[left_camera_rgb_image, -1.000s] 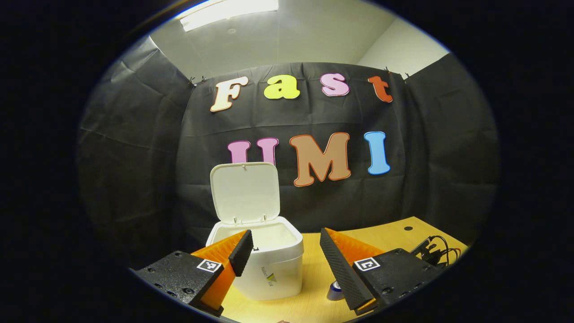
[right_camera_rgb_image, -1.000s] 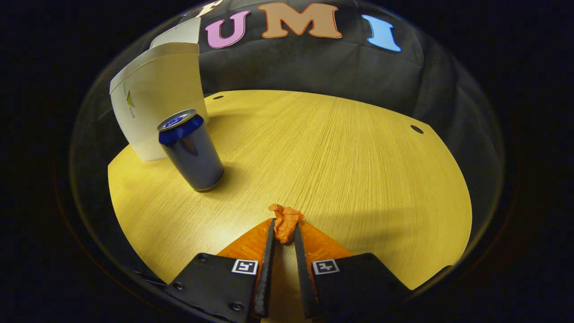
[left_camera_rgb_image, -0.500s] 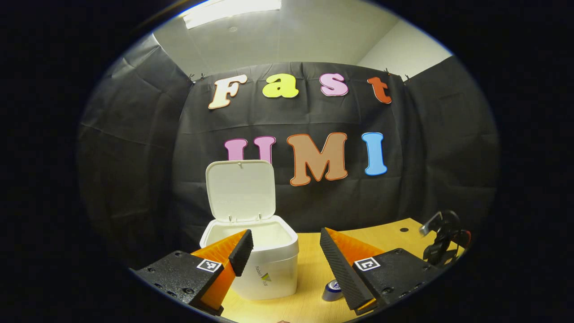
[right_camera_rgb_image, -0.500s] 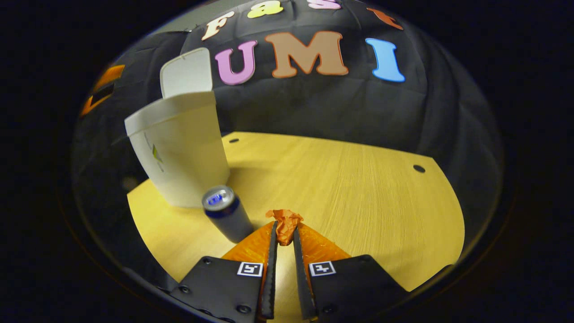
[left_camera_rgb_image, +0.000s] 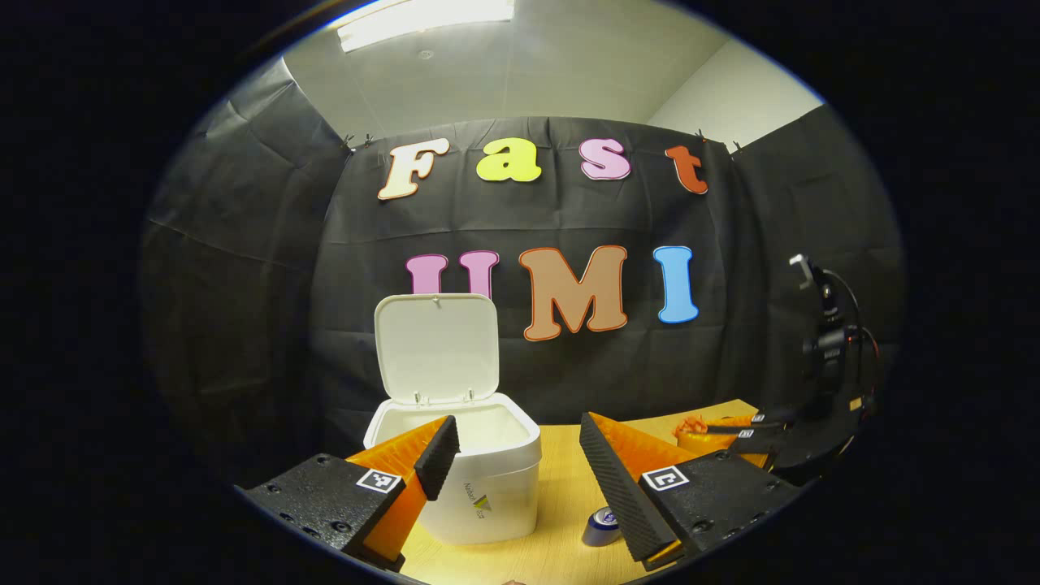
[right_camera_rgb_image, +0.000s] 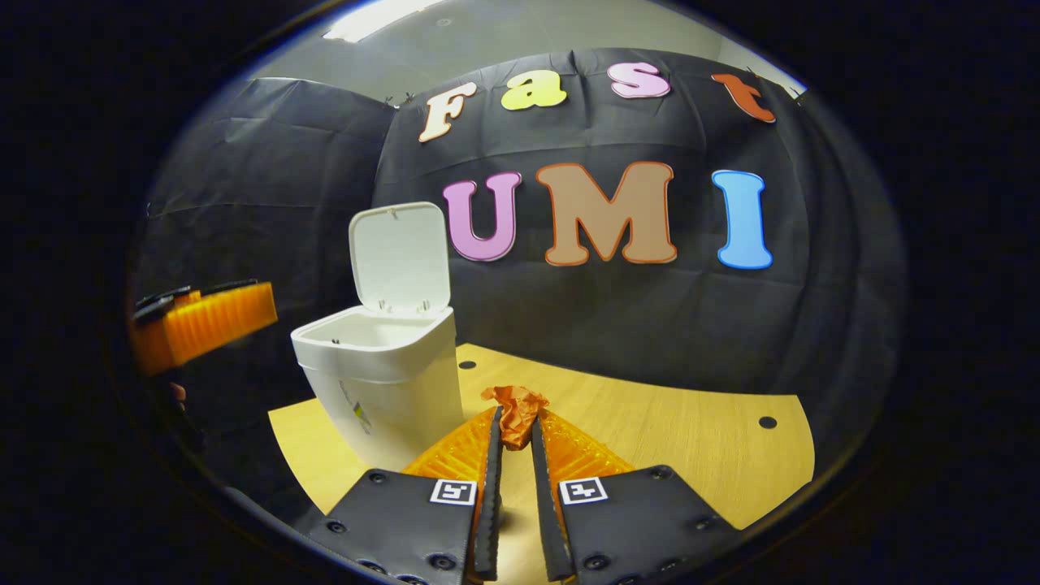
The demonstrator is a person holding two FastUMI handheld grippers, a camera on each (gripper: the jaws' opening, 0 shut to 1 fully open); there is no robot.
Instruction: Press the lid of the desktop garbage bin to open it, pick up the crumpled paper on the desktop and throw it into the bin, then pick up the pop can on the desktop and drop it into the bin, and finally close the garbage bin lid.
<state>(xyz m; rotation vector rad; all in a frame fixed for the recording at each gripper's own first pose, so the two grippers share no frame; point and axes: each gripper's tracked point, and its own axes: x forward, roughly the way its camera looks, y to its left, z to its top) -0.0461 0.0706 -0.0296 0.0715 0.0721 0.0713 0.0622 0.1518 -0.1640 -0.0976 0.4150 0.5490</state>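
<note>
— Since a second ago, what has been moved?

— Lifted off the table (right_camera_rgb_image: 691,422) is the right gripper (right_camera_rgb_image: 513,422), with the crumpled paper (right_camera_rgb_image: 514,410) carried up in it; a second ago the paper was held down at the wood. The pop can, seen beside the bin in the right gripper view then, has been passed out of that view.

— How are the right jaws set?

— They are drawn nearly together, and the orange paper is pinched between both fingertips, its crumpled top standing out beyond them. In the left gripper view the same gripper (left_camera_rgb_image: 735,428) is seen at the right, raised above the table edge, with the paper (left_camera_rgb_image: 692,424) at its tip.

— And the left gripper (left_camera_rgb_image: 520,455)?

— Its jaws are spread wide and nothing is held or touched. It is seen again at the left of the right gripper view (right_camera_rgb_image: 203,317).

— Where are the task's things placed?

— The garbage bin (right_camera_rgb_image: 378,382) stands on the table with its lid (right_camera_rgb_image: 400,256) swung upright. The pop can (left_camera_rgb_image: 600,526) stands on the wood just right of the bin (left_camera_rgb_image: 479,479), partly hidden behind the left gripper's right finger.
</note>
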